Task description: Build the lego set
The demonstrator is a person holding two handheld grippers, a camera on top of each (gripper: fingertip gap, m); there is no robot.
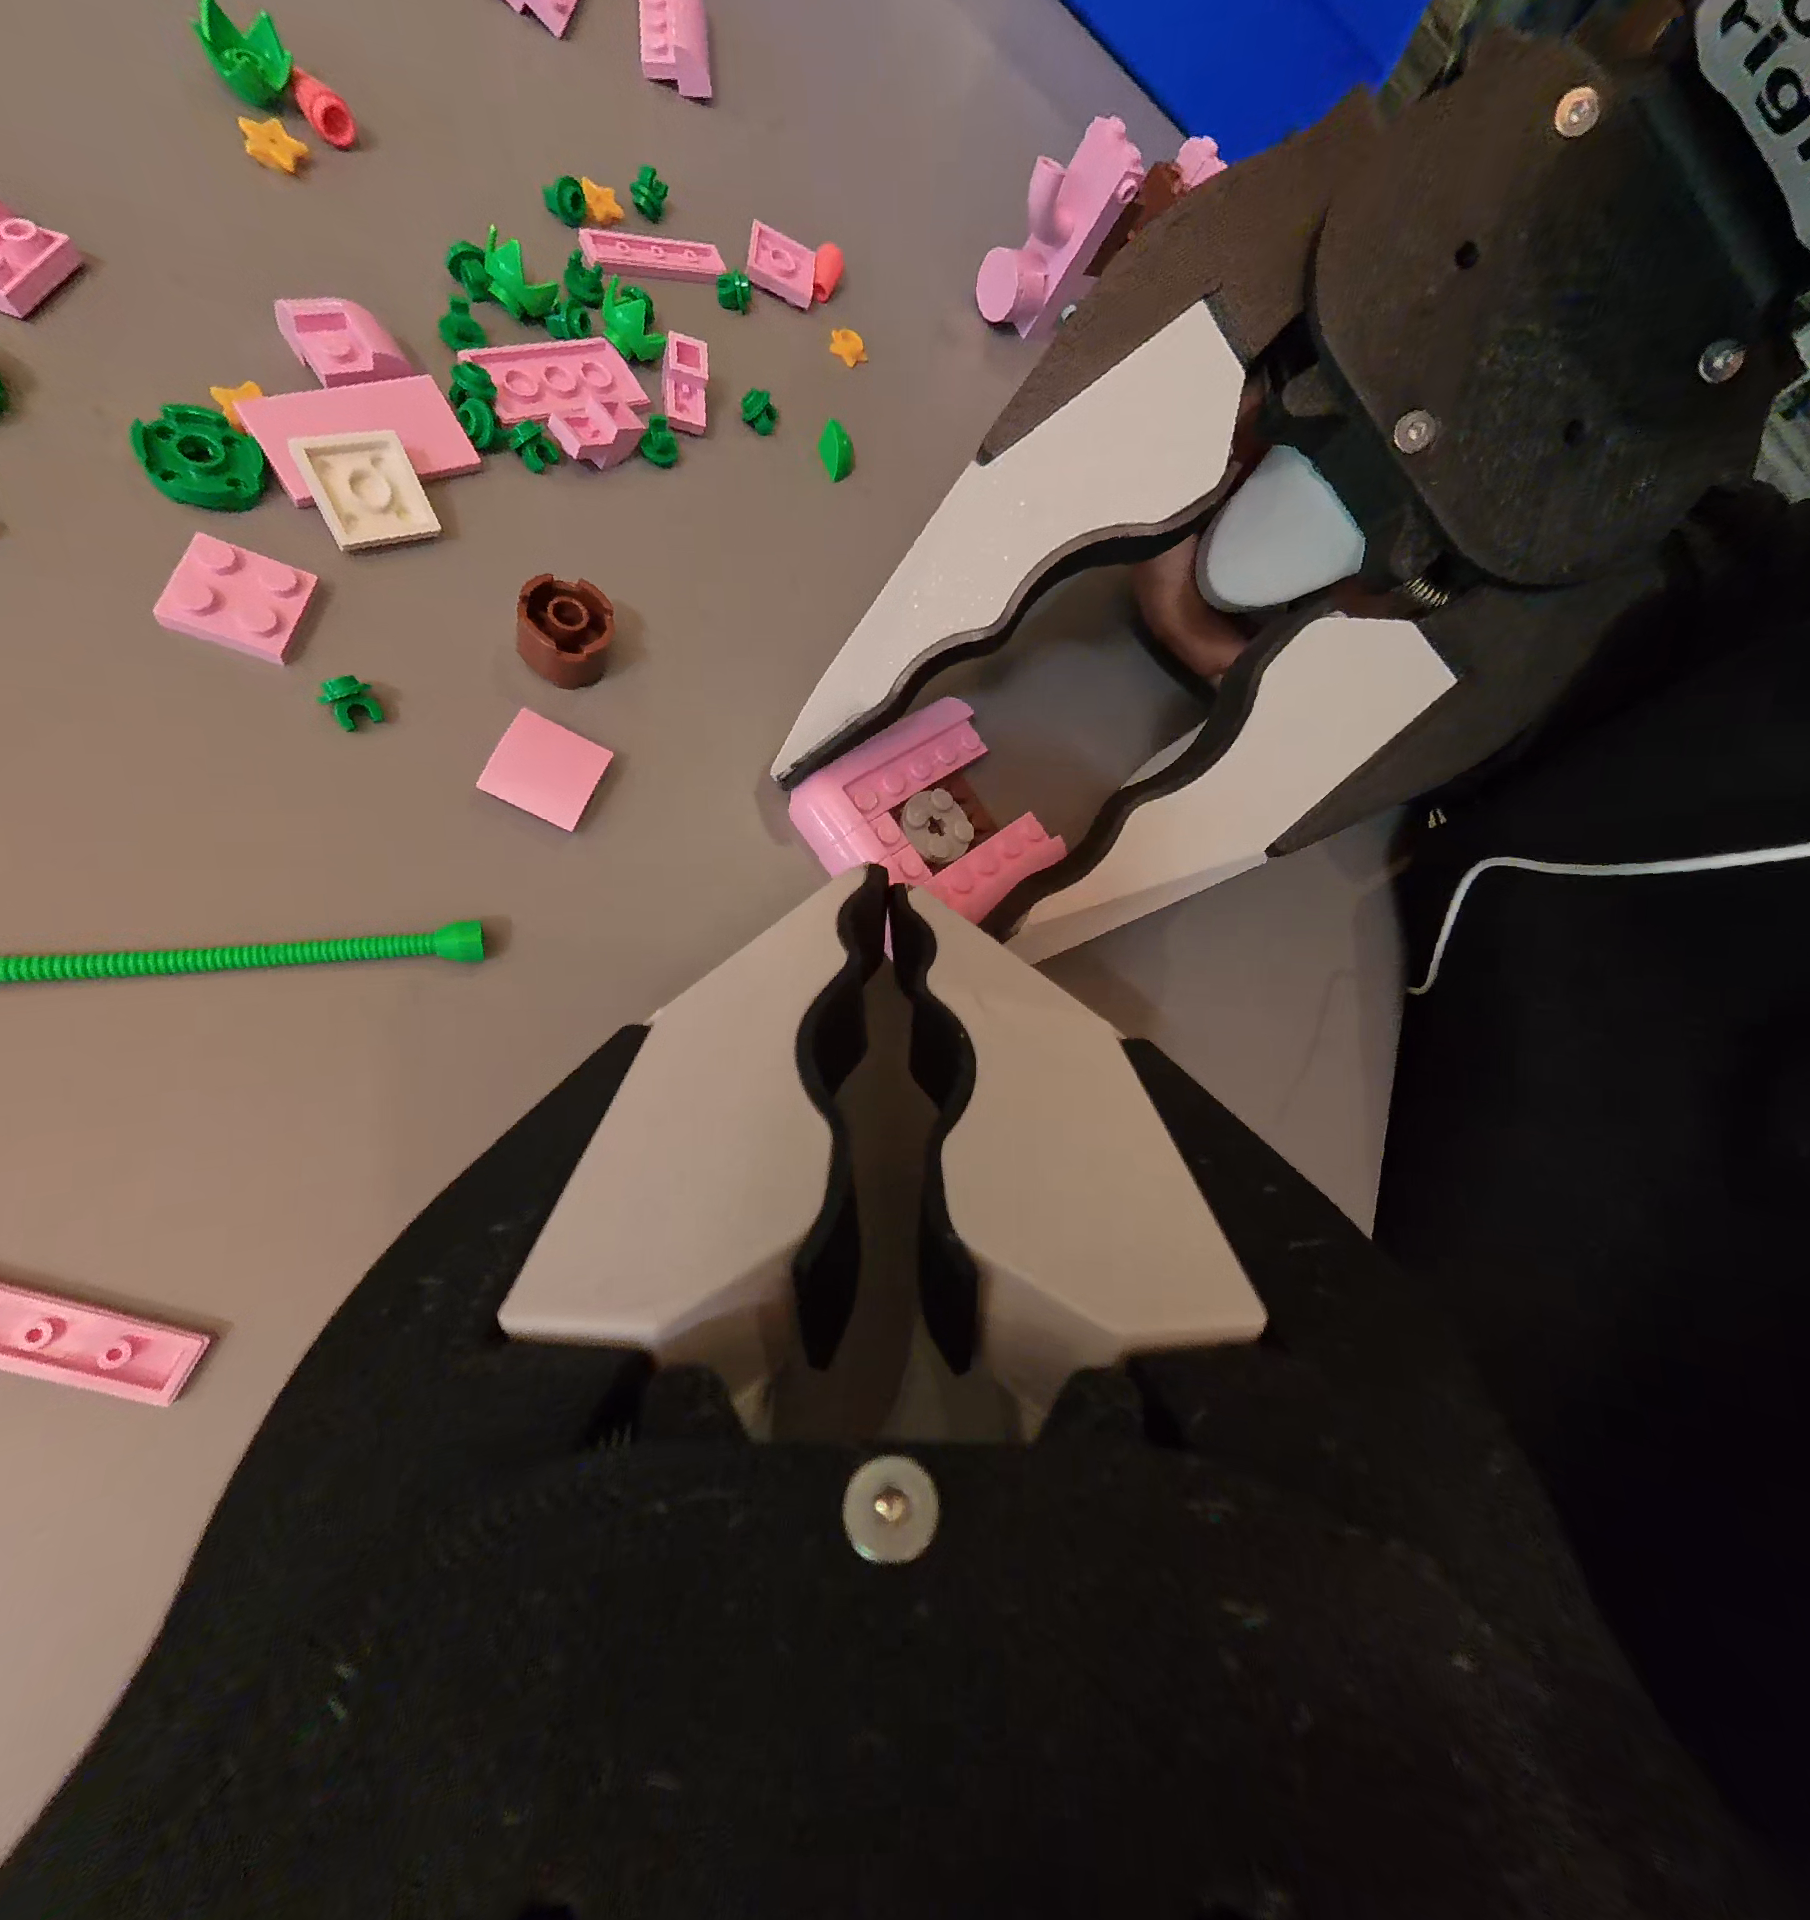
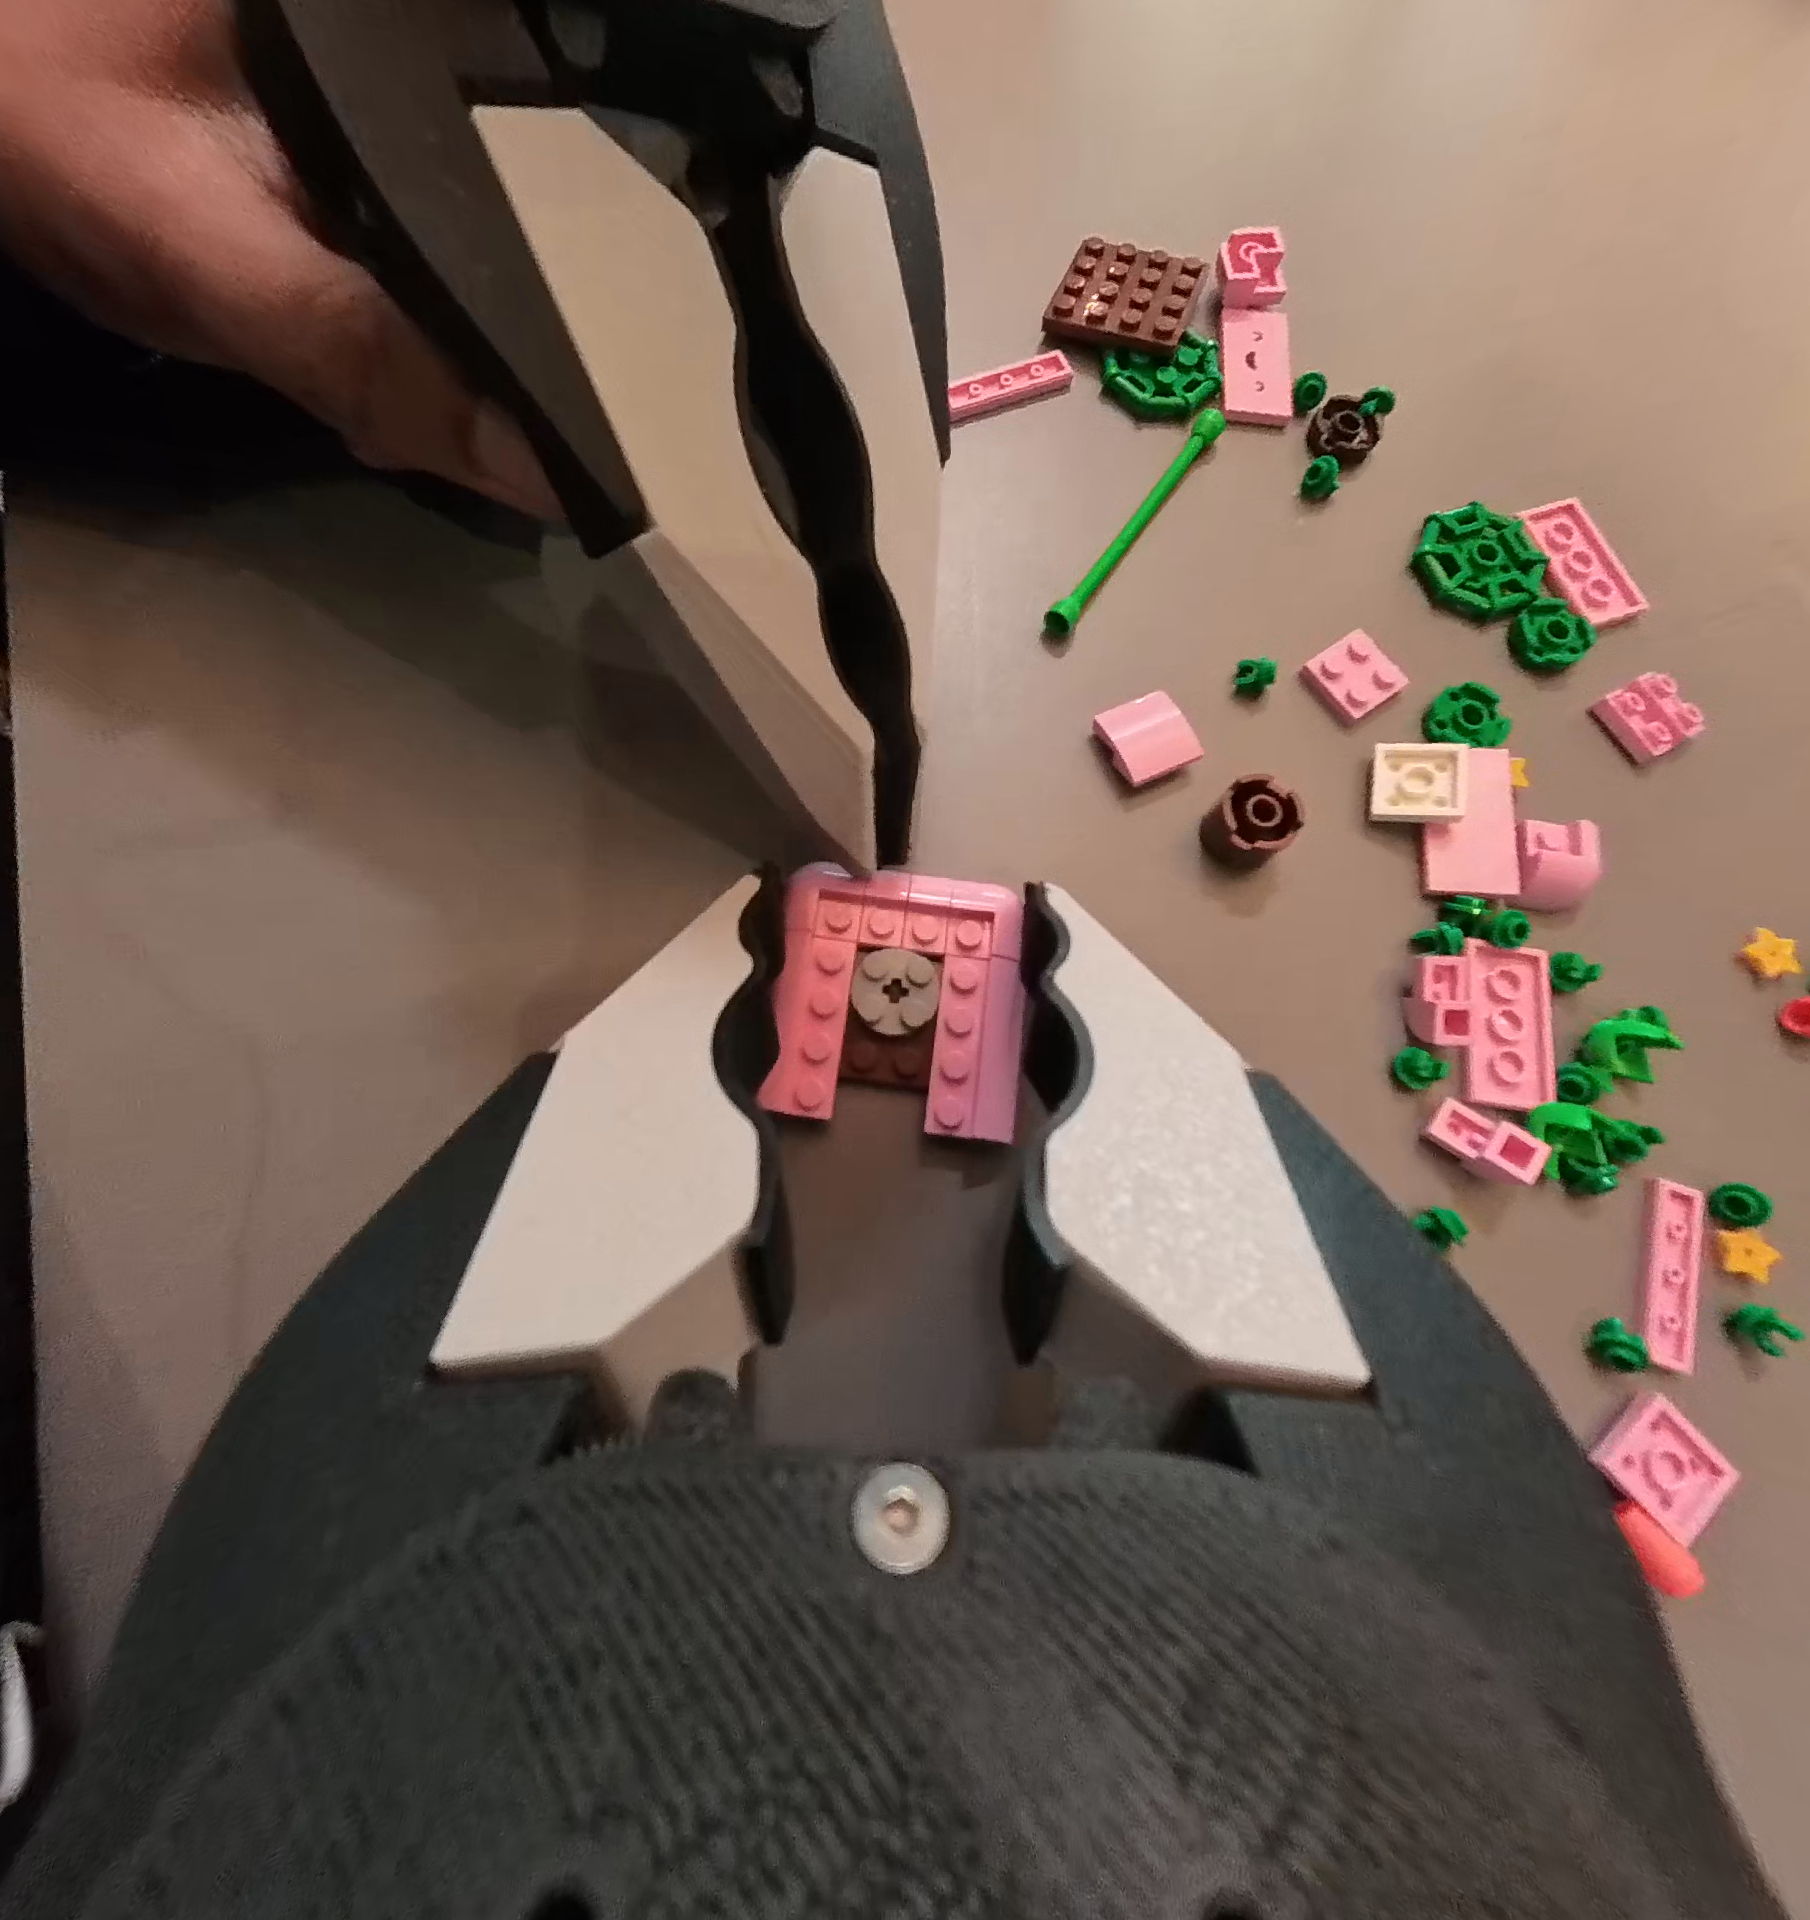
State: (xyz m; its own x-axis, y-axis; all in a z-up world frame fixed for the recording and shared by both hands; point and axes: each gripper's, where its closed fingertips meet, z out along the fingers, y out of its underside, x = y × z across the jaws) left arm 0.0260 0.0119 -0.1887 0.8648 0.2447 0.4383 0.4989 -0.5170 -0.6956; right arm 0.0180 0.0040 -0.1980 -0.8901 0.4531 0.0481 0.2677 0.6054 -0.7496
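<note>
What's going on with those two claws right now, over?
Right gripper clamps pink assembly. Left gripper shut, tips at its curved end. Loose bricks lie aside, nothing blocking.

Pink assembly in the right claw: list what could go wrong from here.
1. The right claw grips the pink assembly only by its side walls; squeezing could pop those bricks off the brown base.
2. The left claw, jaws shut, presses its tips against the assembly's curved top edge; a hard push could tilt it out of the grip.
3. The grey round plate in the middle looks exposed and might get knocked loose.
</note>
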